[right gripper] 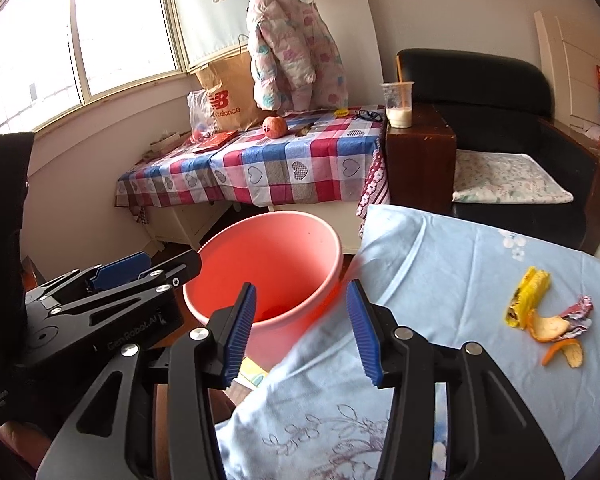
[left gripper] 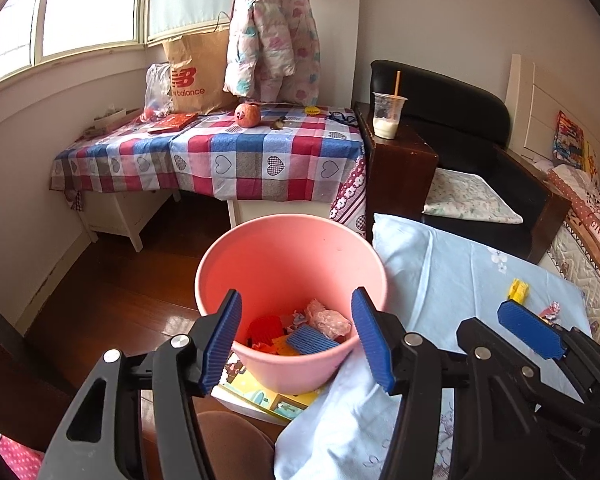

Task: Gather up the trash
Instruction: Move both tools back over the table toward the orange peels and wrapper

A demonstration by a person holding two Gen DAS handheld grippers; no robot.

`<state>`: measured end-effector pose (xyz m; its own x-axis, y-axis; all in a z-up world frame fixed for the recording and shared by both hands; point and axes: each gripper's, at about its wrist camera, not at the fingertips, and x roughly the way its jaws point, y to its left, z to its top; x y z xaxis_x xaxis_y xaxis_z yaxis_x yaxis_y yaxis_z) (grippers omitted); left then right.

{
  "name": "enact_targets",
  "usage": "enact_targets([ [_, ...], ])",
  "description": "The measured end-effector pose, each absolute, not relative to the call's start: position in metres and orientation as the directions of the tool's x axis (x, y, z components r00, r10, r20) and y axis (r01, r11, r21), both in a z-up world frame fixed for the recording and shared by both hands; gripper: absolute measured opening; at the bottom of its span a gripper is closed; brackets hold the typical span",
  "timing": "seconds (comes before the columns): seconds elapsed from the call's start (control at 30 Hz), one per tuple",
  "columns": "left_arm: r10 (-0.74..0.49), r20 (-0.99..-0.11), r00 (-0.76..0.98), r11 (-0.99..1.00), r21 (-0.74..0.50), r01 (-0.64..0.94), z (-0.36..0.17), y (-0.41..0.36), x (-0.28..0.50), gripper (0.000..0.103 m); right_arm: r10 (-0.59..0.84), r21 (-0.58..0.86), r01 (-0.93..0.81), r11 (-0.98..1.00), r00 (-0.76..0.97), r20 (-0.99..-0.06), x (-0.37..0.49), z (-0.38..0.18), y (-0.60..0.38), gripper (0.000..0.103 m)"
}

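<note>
Your left hand-held gripper (left gripper: 296, 334) hangs over the pink bin (left gripper: 260, 252) with its jaws wide apart and nothing between them; scraps already lie in the bottom of the bin, so this reads as the moment between a drop and the next pick. Your right hand-held gripper (right gripper: 302, 328) is also empty, its jaws standing apart, above the near left edge of the blue cloth (right gripper: 460, 264) on the surface, just beside the bin. The remaining trash sits in a cluster near the right edge of the cloth: a yellow wrapper (right gripper: 528, 294), orange peel (right gripper: 548, 326) and a crumpled foil wrapper (right gripper: 580, 314), touching one another. Your next move is to swing the right one across to that pile, come down over one piece and close on it without pinching the cloth.
</note>
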<state>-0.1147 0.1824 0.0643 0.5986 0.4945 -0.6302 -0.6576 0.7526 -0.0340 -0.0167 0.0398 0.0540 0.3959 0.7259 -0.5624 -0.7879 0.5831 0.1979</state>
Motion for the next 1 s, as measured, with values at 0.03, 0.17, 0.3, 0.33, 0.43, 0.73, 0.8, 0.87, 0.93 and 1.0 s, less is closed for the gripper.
enact_targets([
  [0.03,0.494,-0.63,0.599,0.755,-0.031,-0.655,0.065,0.179,-0.115,0.057,0.727,0.199,-0.787,0.585,0.399,-0.559,-0.017,0.055,0.036,0.048],
  [0.17,0.495,-0.621,0.607,0.765,-0.019,-0.644,0.07,0.166,-0.115,0.057,0.727,0.207,-0.773,0.599,0.417,-0.545,-0.016,0.057,0.018,0.049],
  [0.3,0.492,-0.609,0.623,0.789,0.008,-0.615,0.075,0.149,-0.111,0.057,0.715,0.211,-0.745,0.632,0.456,-0.53,-0.012,0.06,-0.003,0.05],
  [0.33,0.49,-0.606,0.626,0.793,0.011,-0.609,0.075,0.145,-0.11,0.057,0.71,0.21,-0.739,0.64,0.465,-0.528,-0.012,0.06,-0.008,0.05],
  [0.43,0.477,-0.606,0.637,0.805,0.011,-0.593,0.076,0.134,-0.104,0.057,0.694,0.205,-0.717,0.666,0.496,-0.522,-0.01,0.06,-0.026,0.05],
  [0.73,0.447,-0.605,0.659,0.849,0.055,-0.526,0.075,0.096,-0.086,0.057,0.658,0.234,-0.646,0.727,0.557,-0.506,0.0,0.059,-0.074,0.051],
  [0.8,0.442,-0.606,0.661,0.856,0.065,-0.513,0.074,0.09,-0.084,0.057,0.649,0.239,-0.631,0.738,0.567,-0.506,0.003,0.057,-0.083,0.051],
  [0.87,0.438,-0.606,0.664,0.861,0.07,-0.504,0.073,0.085,-0.081,0.057,0.643,0.244,-0.62,0.746,0.573,-0.508,0.004,0.054,-0.089,0.051],
  [0.93,0.432,-0.608,0.667,0.866,0.073,-0.495,0.073,0.08,-0.078,0.057,0.635,0.25,-0.607,0.754,0.579,-0.511,0.005,0.052,-0.095,0.051],
  [1.0,0.421,-0.609,0.673,0.872,0.068,-0.484,0.073,0.077,-0.076,0.057,0.627,0.252,-0.596,0.762,0.584,-0.515,0.006,0.05,-0.102,0.051],
])
